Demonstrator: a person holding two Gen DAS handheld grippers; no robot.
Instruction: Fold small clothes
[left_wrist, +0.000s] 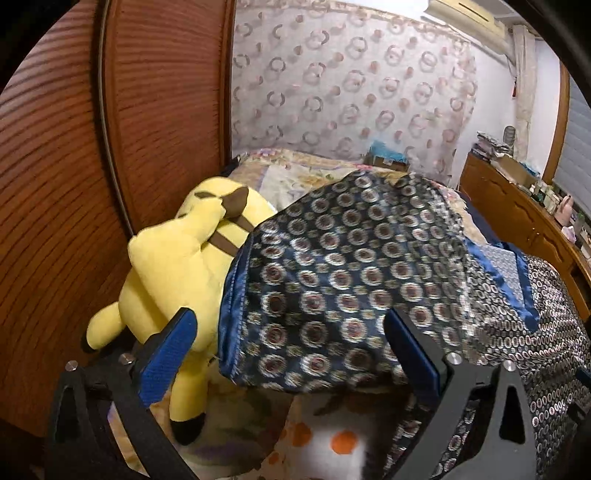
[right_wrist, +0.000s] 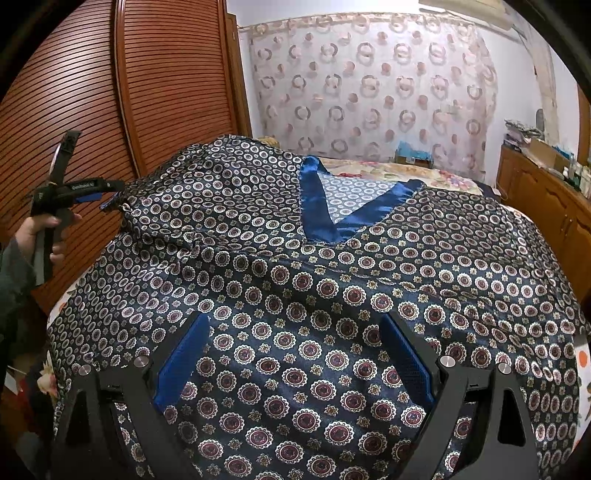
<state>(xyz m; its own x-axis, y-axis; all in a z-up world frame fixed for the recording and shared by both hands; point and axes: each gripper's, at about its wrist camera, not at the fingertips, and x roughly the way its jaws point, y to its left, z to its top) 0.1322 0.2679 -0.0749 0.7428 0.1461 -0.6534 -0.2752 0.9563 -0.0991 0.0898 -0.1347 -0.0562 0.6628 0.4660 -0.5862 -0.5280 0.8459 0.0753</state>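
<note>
Satin patterned shirt (right_wrist: 295, 295) lies spread on the bed (right_wrist: 388, 171), blue V-neck collar (right_wrist: 317, 206) facing up. Looks light, limp, slippery; pinch a hem or sleeve edge, not the flat middle. Right gripper (right_wrist: 295, 354) hovers below the collar, fingers apart. Left gripper (left_wrist: 291, 354) at the shirt's sleeve end beside the yellow plush (left_wrist: 177, 266), fingers apart, gripping nothing.

The garment (right_wrist: 314, 295) lies spread on the bed (right_wrist: 388, 170). Left of the garment, a plush toy (left_wrist: 173, 266) lies on the bed against the wardrobe door (left_wrist: 74, 166), with the garment's raised sleeve just beside it. Behind the garment hangs a curtain (right_wrist: 369, 85); right of it stands a cabinet (right_wrist: 546, 195).
</note>
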